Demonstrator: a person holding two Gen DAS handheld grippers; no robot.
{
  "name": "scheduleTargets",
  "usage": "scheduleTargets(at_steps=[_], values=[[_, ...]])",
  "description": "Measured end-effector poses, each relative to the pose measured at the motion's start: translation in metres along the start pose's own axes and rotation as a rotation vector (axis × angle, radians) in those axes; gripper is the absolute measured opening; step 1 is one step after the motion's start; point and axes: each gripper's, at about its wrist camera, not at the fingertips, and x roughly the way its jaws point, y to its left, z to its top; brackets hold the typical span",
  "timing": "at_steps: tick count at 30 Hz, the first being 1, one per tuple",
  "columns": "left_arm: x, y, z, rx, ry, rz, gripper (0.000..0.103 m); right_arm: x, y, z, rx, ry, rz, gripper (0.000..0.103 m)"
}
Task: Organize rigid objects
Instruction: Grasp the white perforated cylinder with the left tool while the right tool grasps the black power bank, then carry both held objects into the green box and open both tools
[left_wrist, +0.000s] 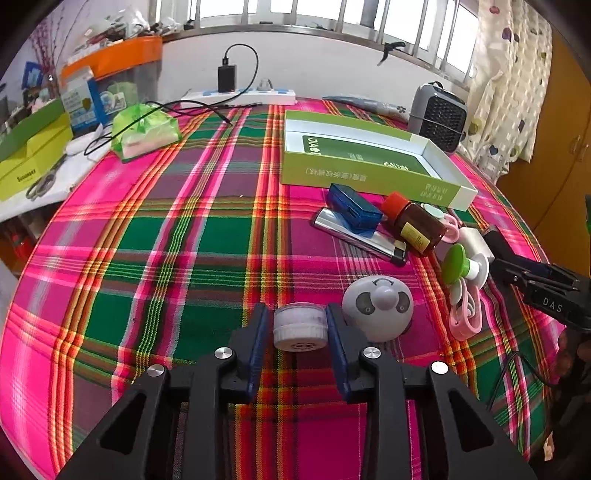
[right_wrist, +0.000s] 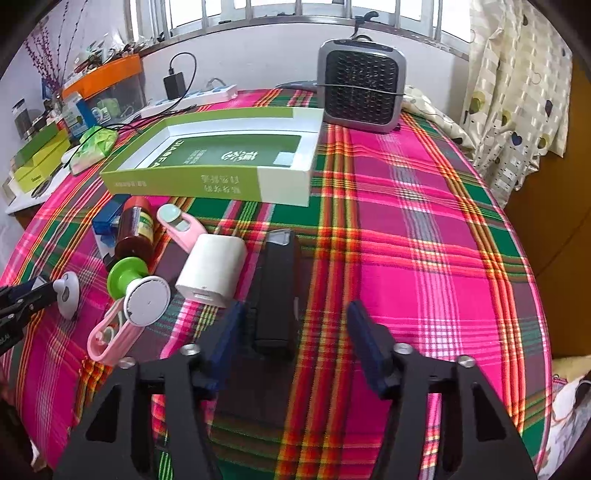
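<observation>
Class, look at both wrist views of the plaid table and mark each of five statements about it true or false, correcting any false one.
1. The green box is open, with none of the small items inside. True.
2. The brown bottle stands upright. False: it lies on its side.
3. A small white jar sits between the fingers of the left tongs. True.
4. The right tongs are around the white charger block. False: a black rectangular device lies between their fingers; the charger is beside them.
5. The grey fan heater sits at the near edge of the table. False: it is at the far edge, under the window.
</observation>
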Motion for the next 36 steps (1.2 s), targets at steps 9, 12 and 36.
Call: scheduleTargets(at_steps=[9, 12, 36], values=[[-0.001, 0.002, 0.000, -0.008, -0.001, -0.011, 0.026, -0.002, 0.002, 0.000, -0.014, -0.008, 0.015, 0.024], [-0.001, 0.001, -0.001, -0.008, -0.001, -0.016, 0.026, -0.002, 0.002, -0.001, -0.018, -0.010, 0.019, 0.024], [-0.009, -0.001, 0.049, -0.002, -0.081, -0.058, 0.026, -0.026, -0.002, 0.023, -0.003, -0.110, 0.050, 0.024]])
